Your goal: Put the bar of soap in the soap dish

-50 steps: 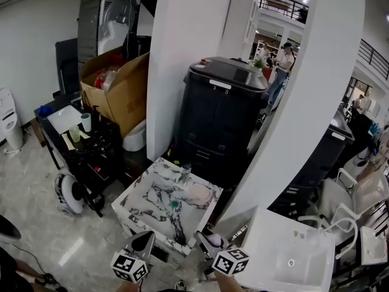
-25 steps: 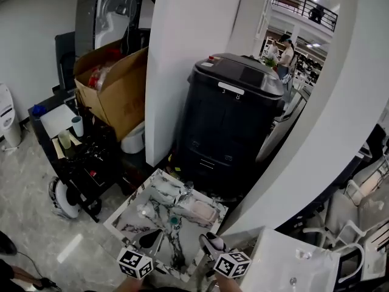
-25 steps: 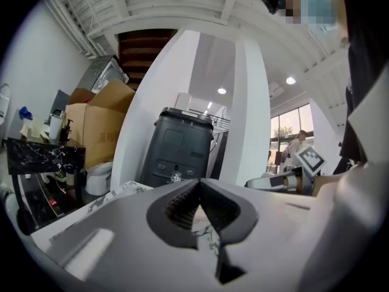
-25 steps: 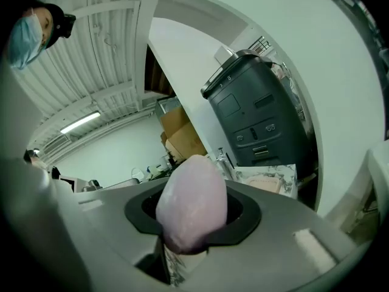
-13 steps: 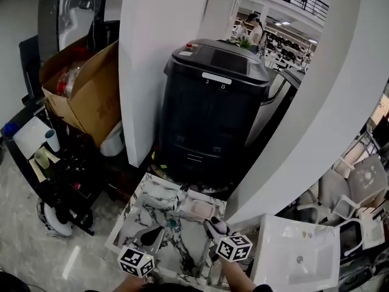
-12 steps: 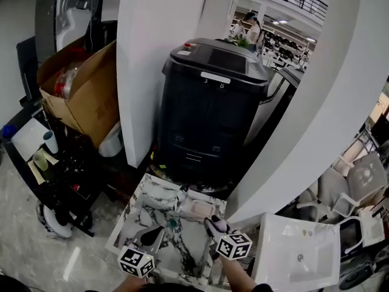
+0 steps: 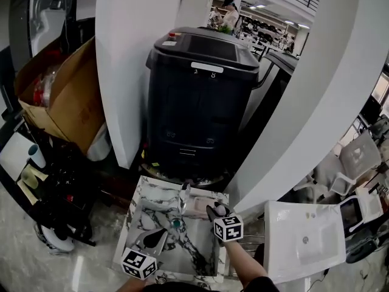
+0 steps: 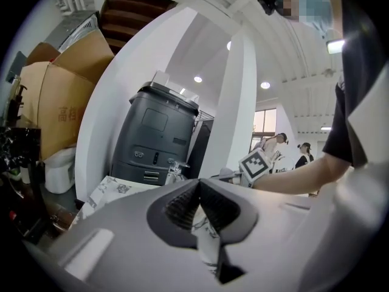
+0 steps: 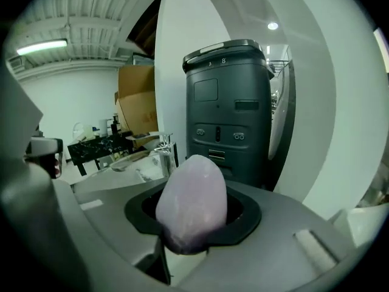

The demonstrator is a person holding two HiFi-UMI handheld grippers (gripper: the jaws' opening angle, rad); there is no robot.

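A pale lilac bar of soap stands on end between the jaws of my right gripper, which is shut on it. In the head view that right gripper hangs over the back right of the marble sink, right beside the pinkish soap dish. My left gripper is lower over the sink's front left. Its fingertips meet and nothing is between them. The left gripper view shows the right gripper's marker cube ahead.
A chrome tap stands at the sink's back edge, with a drain in the middle. Behind are a tall black machine and a white column. A white basin sits to the right, a cardboard box to the left.
My right gripper has moved forward and down with the soap, up to the soap dish. The left gripper has shifted a little over the sink. The head view has swung down and closer.
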